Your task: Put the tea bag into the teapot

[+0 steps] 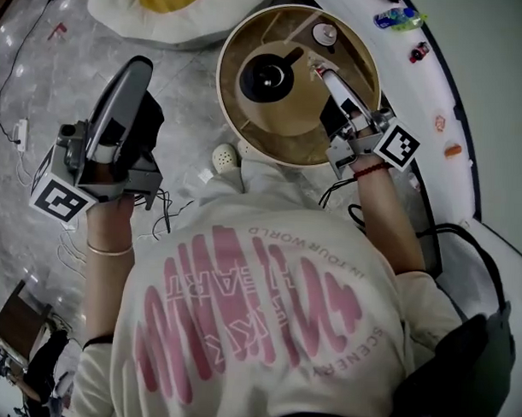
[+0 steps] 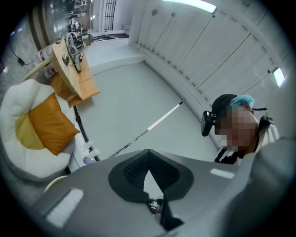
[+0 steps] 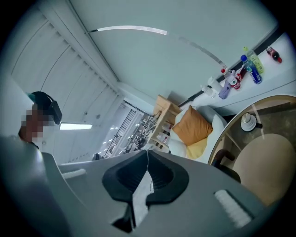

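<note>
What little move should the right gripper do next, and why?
Probably slide the right gripper a little sideways until it hangs over the teapot. Its jaws are shut on a thin pale strip, seemingly the tea bag, and its tip is beside the pot above the round table, not over its mouth.

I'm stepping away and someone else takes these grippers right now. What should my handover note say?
Left gripper: jaws together, empty, held off the table over the floor.
Right gripper: shut on a thin white strip, apparently the tea bag, above the round table, just right of the teapot.
Done: the tea bag looks picked up.
Left: bring it over the teapot's top and release it inside. I cannot tell whether the pot is open. A small round piece, possibly its lid, lies apart from it on the table.
</note>
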Demonstrator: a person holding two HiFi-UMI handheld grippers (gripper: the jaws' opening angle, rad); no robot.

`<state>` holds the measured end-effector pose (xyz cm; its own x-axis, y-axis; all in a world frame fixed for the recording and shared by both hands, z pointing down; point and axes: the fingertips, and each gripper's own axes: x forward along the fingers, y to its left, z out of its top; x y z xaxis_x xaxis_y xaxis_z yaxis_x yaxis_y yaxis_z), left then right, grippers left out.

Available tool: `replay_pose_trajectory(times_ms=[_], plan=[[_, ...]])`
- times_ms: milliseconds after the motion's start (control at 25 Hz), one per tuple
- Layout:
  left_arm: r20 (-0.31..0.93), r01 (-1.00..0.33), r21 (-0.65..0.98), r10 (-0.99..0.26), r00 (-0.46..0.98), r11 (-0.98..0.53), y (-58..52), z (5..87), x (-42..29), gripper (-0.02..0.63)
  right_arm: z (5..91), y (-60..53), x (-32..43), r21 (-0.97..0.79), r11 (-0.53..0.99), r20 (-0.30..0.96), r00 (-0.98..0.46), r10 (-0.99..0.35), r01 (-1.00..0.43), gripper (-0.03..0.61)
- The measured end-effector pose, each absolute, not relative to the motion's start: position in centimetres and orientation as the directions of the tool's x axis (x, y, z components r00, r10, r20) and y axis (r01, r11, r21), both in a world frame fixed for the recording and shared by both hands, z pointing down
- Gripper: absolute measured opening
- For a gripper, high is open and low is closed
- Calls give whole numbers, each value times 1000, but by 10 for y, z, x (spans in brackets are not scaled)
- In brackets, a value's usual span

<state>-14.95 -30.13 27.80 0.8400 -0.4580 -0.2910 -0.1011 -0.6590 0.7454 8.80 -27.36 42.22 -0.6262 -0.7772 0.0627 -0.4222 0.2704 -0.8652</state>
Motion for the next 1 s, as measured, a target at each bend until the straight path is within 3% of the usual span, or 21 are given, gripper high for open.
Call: replay_pose_trajectory(times_ms=[480,1000], plan=[[-243,-178,763,-531,812,-621,-291,273,-153,6,475,-290,63,-835,268,215,-733,-645,-481,9],[-231,-256,740,-593,772,-622,-265,254,-160,6,541,-280,74,-780,184,410,-711,-571,-598,9]])
